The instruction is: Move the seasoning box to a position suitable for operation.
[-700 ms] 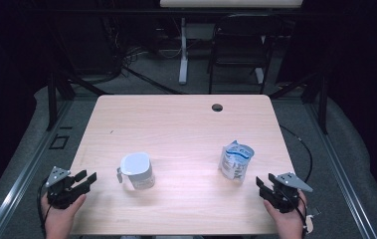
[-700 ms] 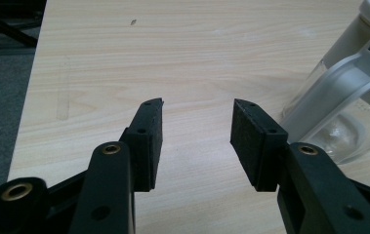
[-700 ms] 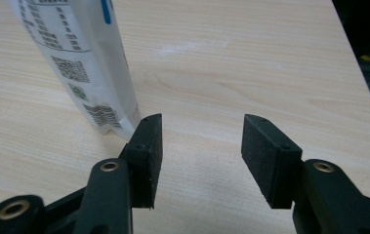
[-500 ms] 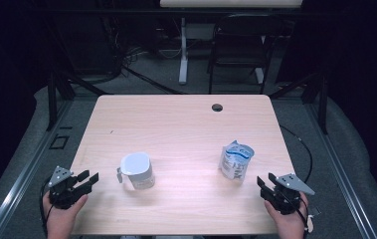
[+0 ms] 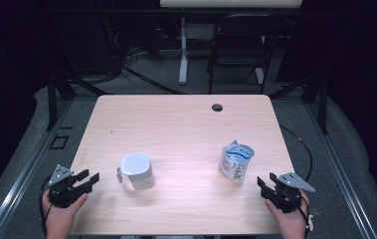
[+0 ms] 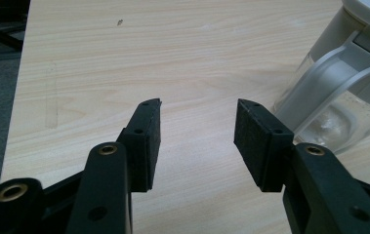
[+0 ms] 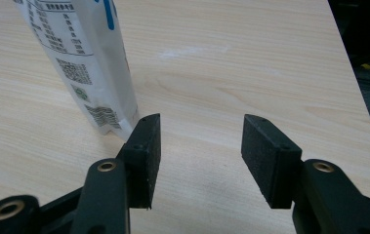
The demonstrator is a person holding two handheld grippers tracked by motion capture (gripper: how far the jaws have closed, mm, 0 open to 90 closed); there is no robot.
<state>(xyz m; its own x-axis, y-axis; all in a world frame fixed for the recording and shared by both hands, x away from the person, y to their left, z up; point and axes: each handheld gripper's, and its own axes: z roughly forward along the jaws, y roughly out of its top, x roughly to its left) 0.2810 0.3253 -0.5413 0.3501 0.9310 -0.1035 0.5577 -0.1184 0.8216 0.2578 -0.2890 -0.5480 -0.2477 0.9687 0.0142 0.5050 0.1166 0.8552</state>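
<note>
Nothing moved; jug (image 6: 339, 92) right of empty jaws.

Open tabletop (image 5: 186, 124) btwn jug (image 5: 137, 171), pouch (image 5: 235, 161)

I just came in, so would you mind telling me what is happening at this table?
A person sits at a wooden table with a hand-held gripper in each hand, both resting near the front edge. The left hand-held gripper has its jaws open and empty, aimed toward a clear jug with a white lid and handle beside it. The right hand-held gripper is also open and empty, close to an upright white and blue pouch. Neither thing is being touched yet.
</note>
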